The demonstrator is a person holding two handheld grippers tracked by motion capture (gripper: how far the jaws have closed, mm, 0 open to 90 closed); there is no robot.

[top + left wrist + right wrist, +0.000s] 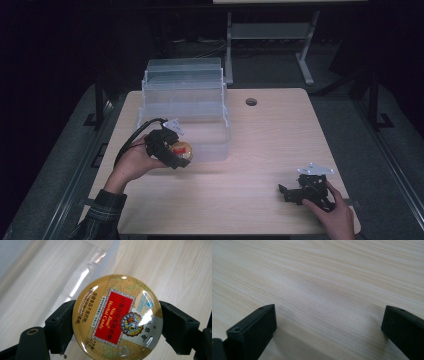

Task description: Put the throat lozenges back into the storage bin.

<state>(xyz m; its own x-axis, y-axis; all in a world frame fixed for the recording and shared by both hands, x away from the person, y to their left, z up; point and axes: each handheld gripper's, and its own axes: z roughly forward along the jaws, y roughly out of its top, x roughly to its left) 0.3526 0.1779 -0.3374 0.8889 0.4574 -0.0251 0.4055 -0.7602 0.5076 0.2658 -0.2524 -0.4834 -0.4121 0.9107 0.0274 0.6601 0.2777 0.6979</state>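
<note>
A round gold tin of herbal candy (pixel 117 317), with a red label on its lid, sits clamped between the two black jaws of my left gripper (pixel 116 325). In the high view the left gripper (pixel 172 150) holds the tin (pixel 181 149) just in front of the clear plastic tiered box (pixel 185 95), at its front left corner. My right gripper (pixel 292 192) rests low over the table near the front right, open, with bare wood between its jaws. In the right gripper view the right gripper (pixel 329 325) has its jaws spread wide apart.
The light wooden table (pixel 270 145) has a round cable hole (pixel 251 102) at the back. A clear plastic wall of the box (pixel 50 277) lies just behind the tin. A metal-legged table frame (pixel 270 35) stands beyond on the dark floor.
</note>
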